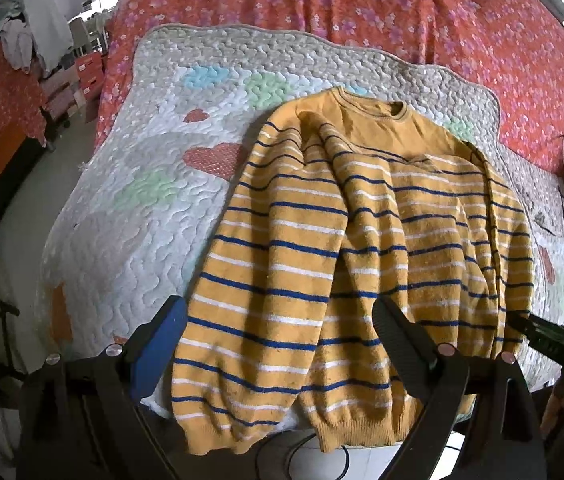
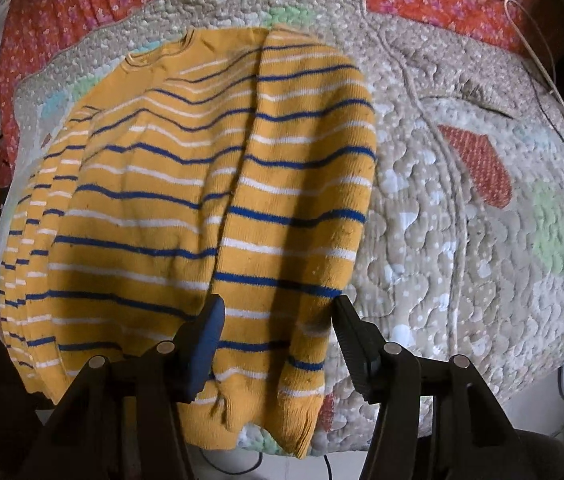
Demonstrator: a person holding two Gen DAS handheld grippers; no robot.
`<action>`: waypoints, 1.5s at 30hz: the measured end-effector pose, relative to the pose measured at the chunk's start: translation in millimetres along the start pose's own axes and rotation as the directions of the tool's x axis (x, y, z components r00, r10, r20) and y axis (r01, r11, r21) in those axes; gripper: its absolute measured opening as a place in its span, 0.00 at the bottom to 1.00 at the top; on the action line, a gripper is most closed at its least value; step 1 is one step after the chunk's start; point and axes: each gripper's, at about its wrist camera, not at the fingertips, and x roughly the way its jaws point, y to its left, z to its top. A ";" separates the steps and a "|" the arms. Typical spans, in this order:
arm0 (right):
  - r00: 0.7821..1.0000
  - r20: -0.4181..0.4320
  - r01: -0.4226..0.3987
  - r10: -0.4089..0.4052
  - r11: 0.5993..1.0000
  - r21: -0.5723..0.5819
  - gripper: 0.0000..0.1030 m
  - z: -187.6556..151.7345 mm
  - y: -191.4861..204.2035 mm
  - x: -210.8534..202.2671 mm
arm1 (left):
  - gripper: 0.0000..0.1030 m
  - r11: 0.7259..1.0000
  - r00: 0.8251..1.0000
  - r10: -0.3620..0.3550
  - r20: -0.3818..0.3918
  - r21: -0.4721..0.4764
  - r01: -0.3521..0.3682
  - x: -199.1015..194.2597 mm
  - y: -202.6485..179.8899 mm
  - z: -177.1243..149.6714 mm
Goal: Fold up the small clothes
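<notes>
A small yellow sweater [image 1: 334, 248] with blue and white stripes lies on a quilted pad [image 1: 121, 200], neck away from me, both sleeves folded in over the body. Its hem hangs over the pad's near edge. My left gripper [image 1: 277, 320] is open, its fingers wide apart above the sweater's lower left part, holding nothing. In the right wrist view the sweater [image 2: 185, 200] fills the left half, with the folded right sleeve [image 2: 302, 240] running toward me. My right gripper [image 2: 277, 320] is open, its fingers on either side of that sleeve near the cuff.
The pad [image 2: 482, 220] lies on a bed with a red flowered cover [image 1: 402, 12]. A white cable [image 2: 542, 64] runs along the bed's right side. Clothes hang and boxes stand at the far left [image 1: 21, 40]. The floor shows below the near edge.
</notes>
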 end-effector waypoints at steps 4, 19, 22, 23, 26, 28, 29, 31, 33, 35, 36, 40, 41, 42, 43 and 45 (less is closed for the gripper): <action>0.999 0.039 0.002 -0.002 1.000 0.007 0.59 0.3 3.3 -8.6 | 0.90 1.000 1.000 0.011 0.003 0.026 -0.011 -1.2 -6.2 -1.9; 0.987 0.107 -0.122 0.116 0.992 0.046 0.58 -2.4 12.6 -27.4 | 0.90 0.999 1.000 0.012 -0.007 0.040 -0.012 -0.4 -8.0 -8.6; 0.986 0.106 -0.132 0.126 0.990 0.055 0.54 -3.5 7.7 -29.0 | 0.90 1.000 1.000 0.002 -0.010 0.031 -0.001 1.7 -4.9 -11.9; 0.987 0.099 -0.130 0.125 0.990 0.053 0.53 -3.7 6.1 -28.6 | 0.90 1.000 1.000 -0.001 -0.012 0.030 0.002 2.7 -3.7 -12.5; 0.988 0.077 -0.137 0.133 0.990 0.043 0.53 -7.3 8.5 -23.8 | 0.90 1.000 0.999 -0.013 -0.030 0.021 0.014 7.6 0.3 -16.2; 0.988 0.060 -0.143 0.141 0.989 0.035 0.53 -7.7 13.6 -18.7 | 0.90 1.000 0.999 -0.021 -0.038 0.011 0.021 9.8 3.3 -17.6; 0.988 0.049 -0.147 0.145 0.989 0.029 0.53 -7.8 17.4 -14.7 | 0.90 1.000 0.999 -0.021 -0.038 0.008 0.022 9.8 4.4 -18.2; 0.994 0.021 -0.106 0.106 0.994 0.002 0.53 -7.4 24.7 -4.3 | 0.90 1.000 0.999 -0.021 -0.037 0.005 0.021 9.7 6.2 -19.1; 0.997 0.005 -0.076 0.076 0.997 -0.009 0.50 -7.7 27.0 5.7 | 0.90 1.000 0.999 -0.020 -0.039 0.002 0.020 10.2 6.8 -19.7; 0.994 -0.022 -0.110 0.110 0.994 0.012 0.49 -6.7 25.1 16.5 | 0.90 1.000 0.999 -0.020 -0.043 0.000 0.020 11.6 6.9 -20.5; 0.992 -0.029 -0.119 0.120 0.993 0.021 0.48 -6.4 24.5 20.1 | 0.90 1.000 0.999 -0.018 -0.046 0.001 0.019 12.7 6.5 -20.8; 0.992 -0.054 -0.114 0.116 0.993 0.037 0.08 -7.0 19.4 22.5 | 0.90 1.000 0.998 -0.019 -0.057 0.009 0.019 15.3 4.5 -22.4; 0.992 -0.043 -0.119 0.121 0.992 0.050 0.07 -6.6 15.6 15.0 | 0.90 1.000 0.998 -0.017 -0.056 0.013 0.018 15.1 3.9 -22.7; 0.992 -0.032 -0.123 0.125 0.990 0.065 0.07 -5.3 11.1 7.1 | 0.90 1.000 0.998 -0.013 -0.054 0.017 0.014 15.2 3.3 -22.7; 0.991 -0.013 -0.134 0.135 0.988 0.084 0.06 -2.9 5.4 -3.2 | 0.90 1.000 0.998 -0.010 -0.054 0.018 0.011 16.1 3.2 -22.2; 0.993 0.049 -0.108 0.104 0.989 0.100 0.06 8.7 -10.1 -27.9 | 0.90 1.000 0.998 -0.009 -0.059 0.013 0.010 18.6 3.3 -21.3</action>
